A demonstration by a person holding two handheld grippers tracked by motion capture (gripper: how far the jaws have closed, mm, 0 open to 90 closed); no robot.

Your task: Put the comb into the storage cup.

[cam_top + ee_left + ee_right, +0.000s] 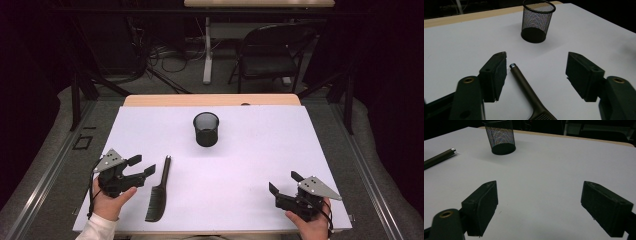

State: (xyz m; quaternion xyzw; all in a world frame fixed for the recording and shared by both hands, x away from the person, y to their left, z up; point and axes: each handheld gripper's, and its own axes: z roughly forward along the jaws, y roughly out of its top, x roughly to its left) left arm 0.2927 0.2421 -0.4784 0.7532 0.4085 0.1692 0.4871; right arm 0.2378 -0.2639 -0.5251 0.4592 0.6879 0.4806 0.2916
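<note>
On the white worktop point(250, 165) a black comb point(159, 192) lies flat, its thin handle pointing away from the person toward the far edge and its toothed end nearest the near edge. The left gripper point(141, 166) sits just to the left of the comb, held in the person's left hand point(107, 200), and its fingers point(134, 160) are spread wide with nothing between them. In the left gripper view the comb's handle point(521, 82), tipped with a small metal cap, runs up between the two fingers point(495, 75), closer to the left one and not touching either. A black mesh cup point(206, 129) stands upright farther back near the middle of the worktop, well apart from the comb. The right gripper point(284, 183) rests low at the near right corner in the person's right hand point(312, 222), well apart from comb and cup; its fingers point(484, 206) are also parted wide over bare worktop, holding nothing. In the right gripper view the cup point(500, 137) stands ahead to the left, and the comb's capped handle tip point(441, 157) enters from the left edge
</note>
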